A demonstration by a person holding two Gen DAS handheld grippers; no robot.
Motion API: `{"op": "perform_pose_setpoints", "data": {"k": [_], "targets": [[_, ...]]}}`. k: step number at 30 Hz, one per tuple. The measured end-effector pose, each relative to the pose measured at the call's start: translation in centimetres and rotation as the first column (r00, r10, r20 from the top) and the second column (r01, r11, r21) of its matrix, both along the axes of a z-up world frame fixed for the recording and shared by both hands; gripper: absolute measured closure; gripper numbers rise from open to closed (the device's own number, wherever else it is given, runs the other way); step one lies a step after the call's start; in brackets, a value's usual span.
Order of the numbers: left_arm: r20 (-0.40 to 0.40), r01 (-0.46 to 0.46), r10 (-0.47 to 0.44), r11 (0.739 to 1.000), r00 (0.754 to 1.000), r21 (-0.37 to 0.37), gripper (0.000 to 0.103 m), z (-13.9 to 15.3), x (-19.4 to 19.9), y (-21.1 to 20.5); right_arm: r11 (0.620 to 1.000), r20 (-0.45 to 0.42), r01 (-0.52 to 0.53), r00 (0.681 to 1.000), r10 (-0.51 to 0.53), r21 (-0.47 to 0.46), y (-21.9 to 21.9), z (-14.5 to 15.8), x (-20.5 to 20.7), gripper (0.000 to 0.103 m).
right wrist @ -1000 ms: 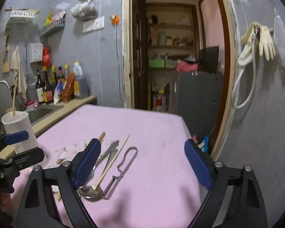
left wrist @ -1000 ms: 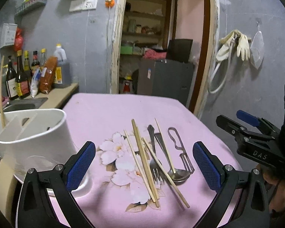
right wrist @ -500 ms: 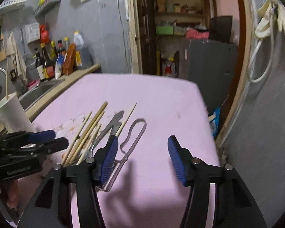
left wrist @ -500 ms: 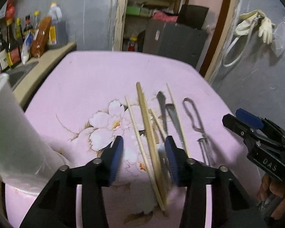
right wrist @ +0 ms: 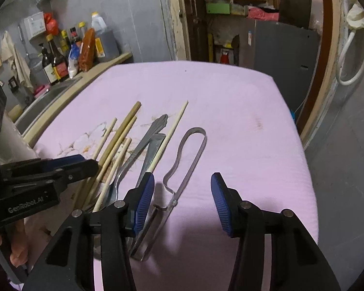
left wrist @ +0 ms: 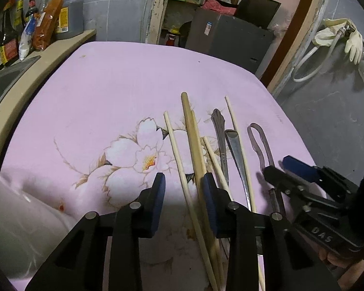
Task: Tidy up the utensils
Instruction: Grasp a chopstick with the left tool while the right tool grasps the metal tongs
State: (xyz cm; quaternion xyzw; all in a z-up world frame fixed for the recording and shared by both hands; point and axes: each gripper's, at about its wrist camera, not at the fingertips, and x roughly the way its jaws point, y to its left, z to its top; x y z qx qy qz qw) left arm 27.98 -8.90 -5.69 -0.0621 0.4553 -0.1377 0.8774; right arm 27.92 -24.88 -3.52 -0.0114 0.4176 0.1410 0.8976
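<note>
Several wooden chopsticks, a metal fork, a spoon handle and a wire-handled peeler lie side by side on the pink flowered tablecloth. My left gripper hangs low over the chopsticks, its jaws closing. One thin chopstick runs between the pads, which do not press it. My right gripper straddles the peeler; its jaws are closing too and stand clear of it. The white utensil holder is at the lower left, blurred.
Sauce bottles stand on a counter beside a sink at the left. A doorway with a grey cabinet lies beyond the table's far edge. Rubber gloves and a hose hang on the right wall. The table drops off at the right.
Both grippers have come down and forward over the utensils and tipped downward. Both pairs of jaws have narrowed from wide apart. The white holder has slid to the left view's edge.
</note>
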Motion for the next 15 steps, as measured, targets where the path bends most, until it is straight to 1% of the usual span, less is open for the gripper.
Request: {"op": "perform_pose_setpoints", "data": {"k": [4, 11, 12, 15], "targets": [[-0.017, 0.021, -0.021, 1.0, 1.0, -0.011, 0.082, -0.1, 0.4, -0.4, 1.0, -0.031, 0.006, 1.0, -0.007, -0.021, 0.3, -0.4, 1.0, 0.061], [-0.051, 0.015, -0.016, 0.999, 0.999, -0.029, 0.084, 0.0, 1.2, -0.3, 0.998, -0.057, 0.018, 0.998, -0.021, -0.052, 0.9, -0.9, 2.5, 0.061], [-0.055, 0.01, -0.012, 0.999, 0.998, -0.031, 0.085, 0.0, 1.3, -0.5, 0.998, -0.059, 0.022, 0.998, -0.025, -0.053, 1.0, -0.9, 2.6, 0.061], [-0.065, 0.016, -0.018, 0.999, 0.998, -0.038, 0.094, 0.3, 1.4, -0.5, 0.997, -0.06, 0.034, 0.998, -0.038, -0.067, 1.3, -1.0, 2.7, 0.062]]}}
